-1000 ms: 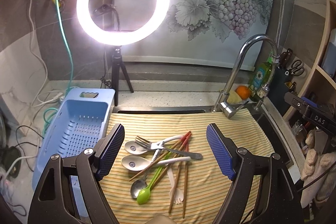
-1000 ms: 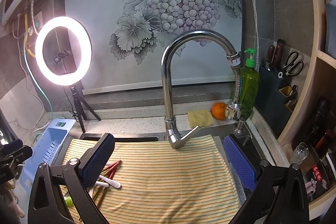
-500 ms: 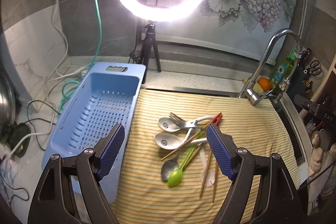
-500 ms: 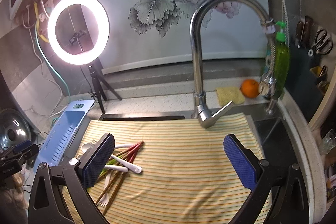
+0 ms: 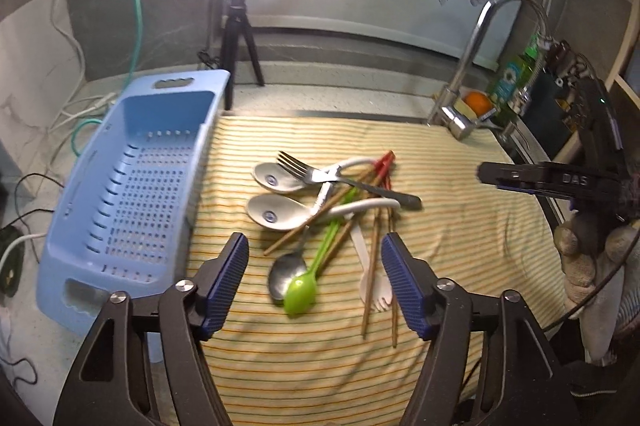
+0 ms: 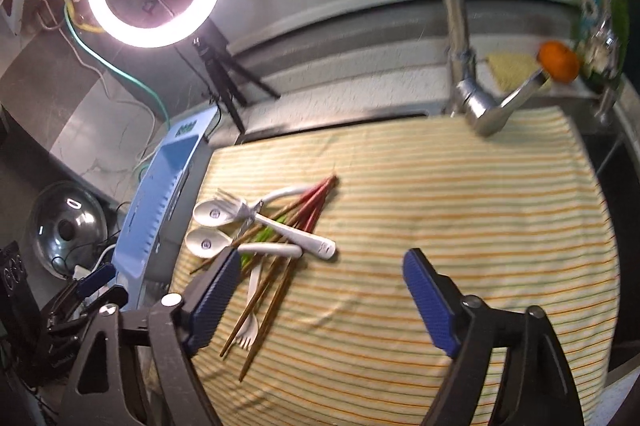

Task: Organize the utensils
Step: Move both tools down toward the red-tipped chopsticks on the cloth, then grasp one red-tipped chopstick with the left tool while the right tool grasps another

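Cloth (image 5: 460,250): woven, matt, striped yellow, faintly rumpled. Basket (image 5: 132,186): pale blue plastic, smooth, perforated, dull sheen. Two white spoons (image 5: 276,212): glossy, ceramic-looking. Fork (image 5: 320,174): bright metal, black matt handle. Steel spoon (image 5: 286,276): polished, reflective. Green spoon (image 5: 302,292): shiny plastic. Chopsticks (image 5: 372,258): matt brown wood, some with red-lacquered ends. White fork (image 6: 250,326): plastic, matt. Tap (image 6: 456,6), at 1 o'clock in the right wrist view: chromed, mirror-like. Worktop (image 6: 360,94): speckled stone. Pot lid (image 6: 66,226): glossy metal.

Utensils (image 5: 328,202) on cloth (image 5: 460,238), basket (image 5: 132,182) just left
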